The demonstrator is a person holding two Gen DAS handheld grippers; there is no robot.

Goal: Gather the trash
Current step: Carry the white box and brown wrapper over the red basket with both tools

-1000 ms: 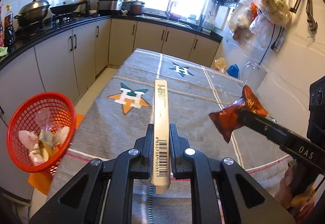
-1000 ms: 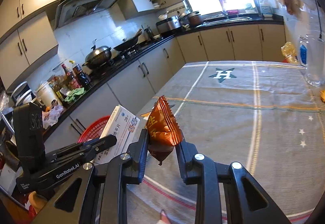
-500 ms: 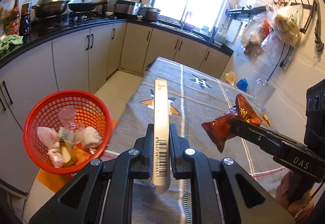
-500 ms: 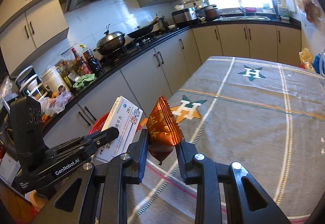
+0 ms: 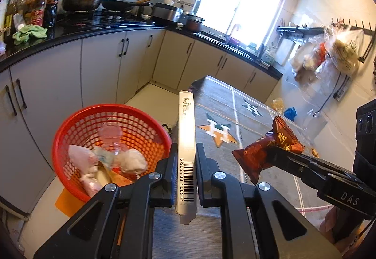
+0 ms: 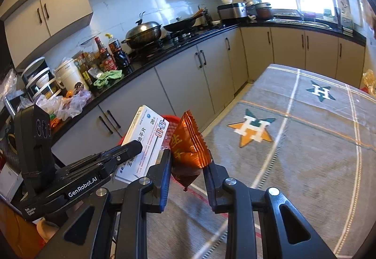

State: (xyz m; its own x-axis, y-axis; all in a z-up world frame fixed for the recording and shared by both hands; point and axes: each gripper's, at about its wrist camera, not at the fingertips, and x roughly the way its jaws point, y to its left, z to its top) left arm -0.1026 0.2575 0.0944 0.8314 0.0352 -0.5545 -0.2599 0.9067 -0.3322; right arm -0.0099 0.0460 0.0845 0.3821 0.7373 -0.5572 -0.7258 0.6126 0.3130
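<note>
Desk (image 5: 270, 179) beside red basket (image 5: 70, 127), part-filled with trash. White box (image 5: 186, 141) clamped edgewise in left tool (image 5: 185, 165); brown wrapper (image 6: 188, 148) pinched in right tool (image 6: 188, 167). Risk judged: neither is over the basket, so early release would drop them outside it.

Left gripper (image 5: 186, 173) clamped on a thin box (image 5: 186, 141); right gripper (image 6: 186, 166) pinching a wrapper (image 6: 189, 146); both tilted downward, side by side

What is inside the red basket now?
The red basket holds crumpled white and pink wrappers and a clear plastic cup. Its near right part is covered by the left gripper, so anything there is unseen.
</note>
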